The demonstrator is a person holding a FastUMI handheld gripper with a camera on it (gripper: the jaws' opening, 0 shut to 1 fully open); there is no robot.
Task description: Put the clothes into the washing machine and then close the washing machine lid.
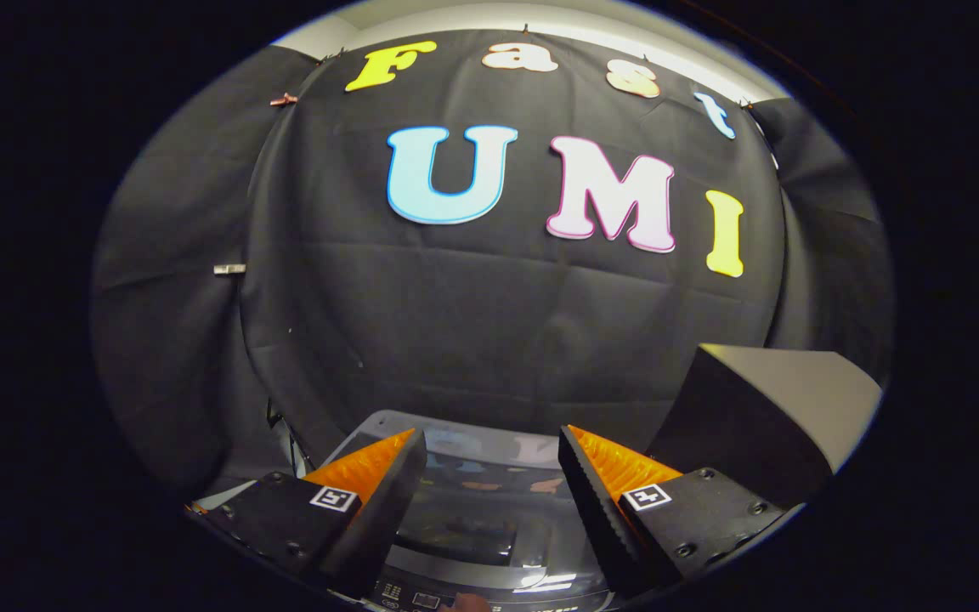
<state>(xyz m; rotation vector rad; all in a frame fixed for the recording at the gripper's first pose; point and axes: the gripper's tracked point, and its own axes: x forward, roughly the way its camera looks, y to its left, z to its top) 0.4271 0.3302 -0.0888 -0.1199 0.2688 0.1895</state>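
Jaws apart, empty, above washing machine lid (489, 476), seemingly shut. Glossy, stiff, likely slippery; better taken at front edge.

This is a small test booth, not a real home. A black cloth wall (489, 297) hangs beyond the open gripper (489, 476). A washing machine (489, 544) with a shiny shut lid sits below its fingers.
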